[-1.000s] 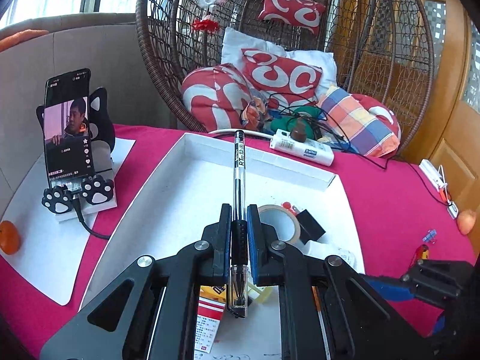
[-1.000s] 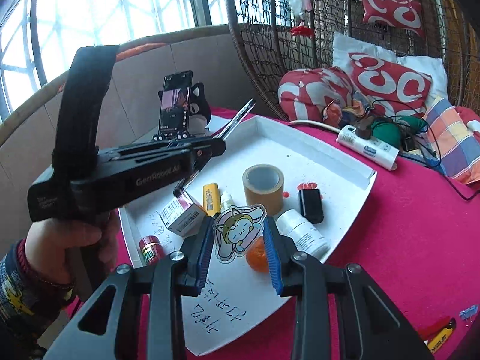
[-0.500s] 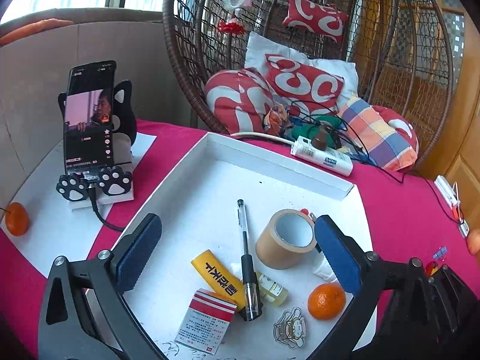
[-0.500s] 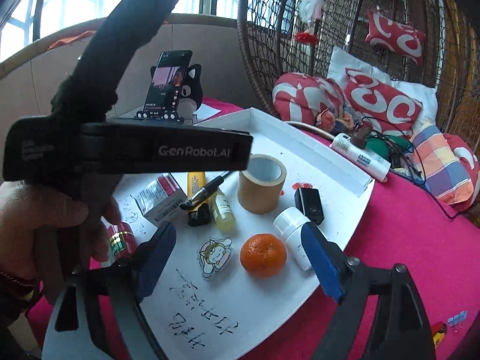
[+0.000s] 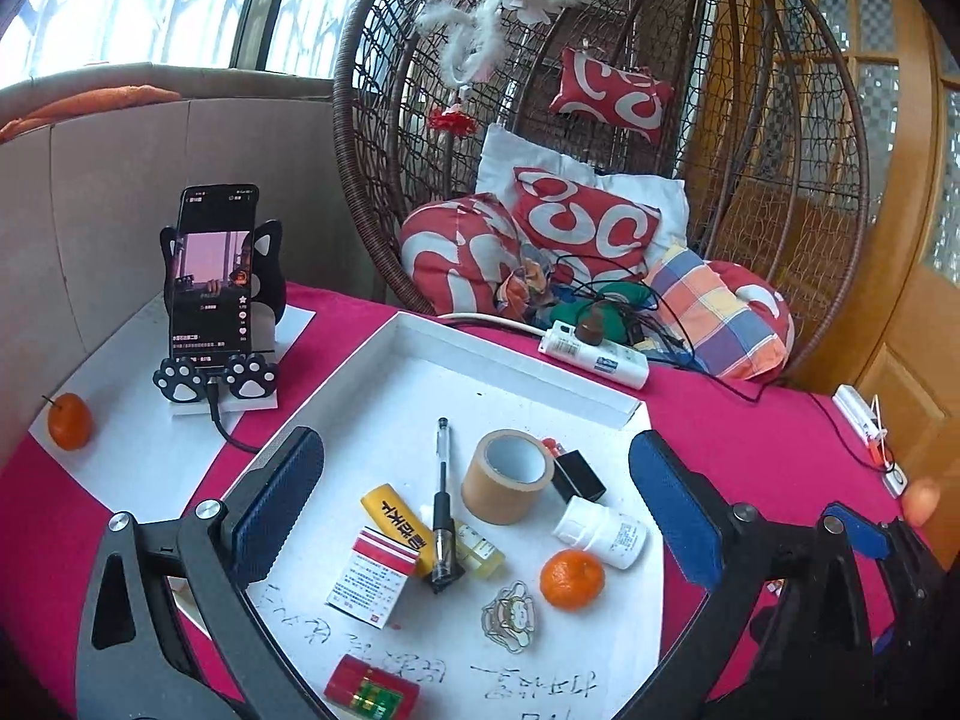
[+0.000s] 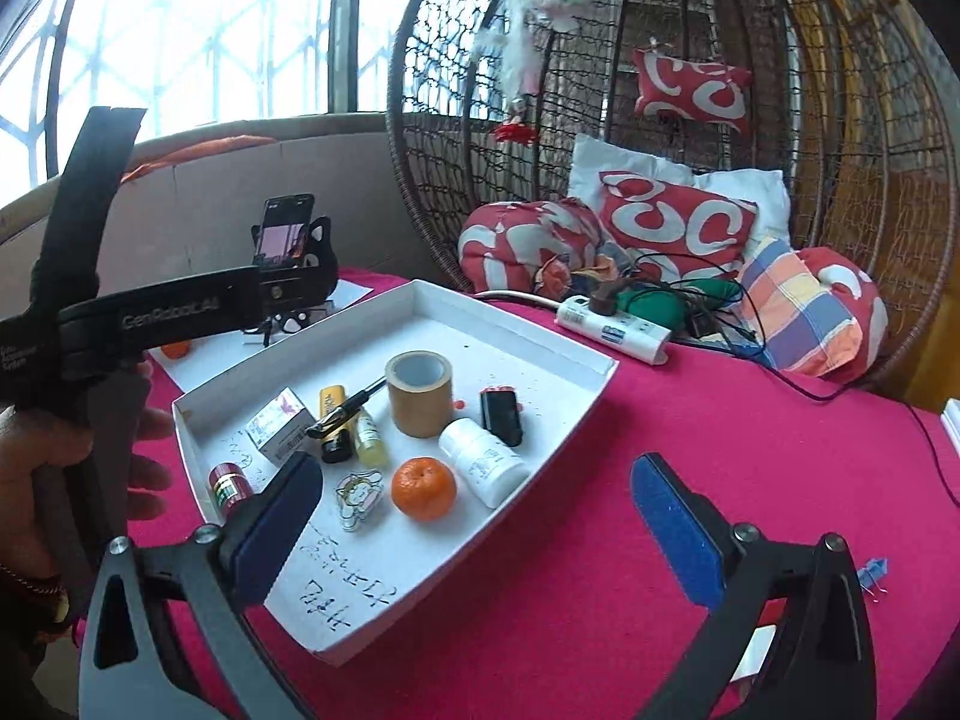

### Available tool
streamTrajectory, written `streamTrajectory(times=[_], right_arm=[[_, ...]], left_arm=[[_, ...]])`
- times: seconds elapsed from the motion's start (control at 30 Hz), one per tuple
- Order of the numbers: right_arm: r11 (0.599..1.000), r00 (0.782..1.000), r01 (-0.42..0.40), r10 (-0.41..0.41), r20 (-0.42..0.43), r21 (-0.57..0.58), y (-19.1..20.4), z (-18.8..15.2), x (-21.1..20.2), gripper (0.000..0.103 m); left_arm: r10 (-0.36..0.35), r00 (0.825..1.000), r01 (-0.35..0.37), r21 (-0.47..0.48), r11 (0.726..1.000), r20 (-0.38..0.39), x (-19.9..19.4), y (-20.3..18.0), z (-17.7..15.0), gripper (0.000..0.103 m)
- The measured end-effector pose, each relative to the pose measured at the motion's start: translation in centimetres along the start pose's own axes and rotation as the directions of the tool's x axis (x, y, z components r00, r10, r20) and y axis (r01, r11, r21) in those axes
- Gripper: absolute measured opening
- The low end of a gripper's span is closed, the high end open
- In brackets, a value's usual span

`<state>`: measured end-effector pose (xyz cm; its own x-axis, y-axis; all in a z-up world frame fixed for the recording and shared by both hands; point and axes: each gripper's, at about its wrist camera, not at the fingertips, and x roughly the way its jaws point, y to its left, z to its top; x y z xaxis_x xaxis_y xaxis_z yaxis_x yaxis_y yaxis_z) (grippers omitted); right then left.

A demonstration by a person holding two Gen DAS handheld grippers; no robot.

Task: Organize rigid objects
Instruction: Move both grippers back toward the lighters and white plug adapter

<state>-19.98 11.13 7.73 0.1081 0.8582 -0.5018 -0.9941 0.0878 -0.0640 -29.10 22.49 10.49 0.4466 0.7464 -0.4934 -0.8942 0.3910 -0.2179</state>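
Grippers spread, tray loaded.
Left hand-held gripper and right hand-held gripper both empty, right's jaws just opened. Pen on tray, tape roll at 3 o'clock. Right view alone shows left hand; left view alone shows second orange at 9 o'clock on desk.

Matt white paper tray (cardboard walls), glossy plastic pen.

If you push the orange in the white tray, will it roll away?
Probably a little. The orange is round, so a nudge would likely start it rolling. It sits close beside the white pill bottle and inside the tray whose far wall is raised, so it should stop soon. Its bumpy peel looks grippy, not slippery.
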Motion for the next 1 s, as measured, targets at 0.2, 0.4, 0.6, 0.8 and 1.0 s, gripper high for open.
streamTrajectory(times=[0.2,0.4,0.6,0.8,1.0], right_arm=[[0.991,0.996,0.081,-0.085,0.035,0.106,-4.2,-0.7,-2.9,0.103],[0.941,0.974,0.206,-0.224,0.04,0.268,-10.6,-2.8,-6.1,0.103],[0.846,0.924,0.362,-0.381,-0.031,0.392,-16.5,-6.8,-9.1,0.103],[0.762,0.897,0.42,-0.431,-0.098,0.494,-20.2,-10.5,-11.2,0.103],[0.726,0.893,0.422,-0.437,-0.111,0.543,-21.7,-12.0,-12.1,0.103]], left_arm=[[-0.104,0.994,0.105,0.068,0.992,-0.019,-0.6,-3.3,-1.0,0.103],[-0.215,0.969,0.235,0.173,0.956,-0.125,0.6,-8.5,-3.6,0.103],[-0.27,0.926,0.343,0.285,0.895,-0.264,2.3,-14.1,-6.9,0.103],[-0.299,0.859,0.442,0.306,0.843,-0.415,5.0,-19.4,-10.0,0.103],[-0.286,0.838,0.459,0.319,0.829,-0.465,7.1,-24.1,-11.4,0.103]])
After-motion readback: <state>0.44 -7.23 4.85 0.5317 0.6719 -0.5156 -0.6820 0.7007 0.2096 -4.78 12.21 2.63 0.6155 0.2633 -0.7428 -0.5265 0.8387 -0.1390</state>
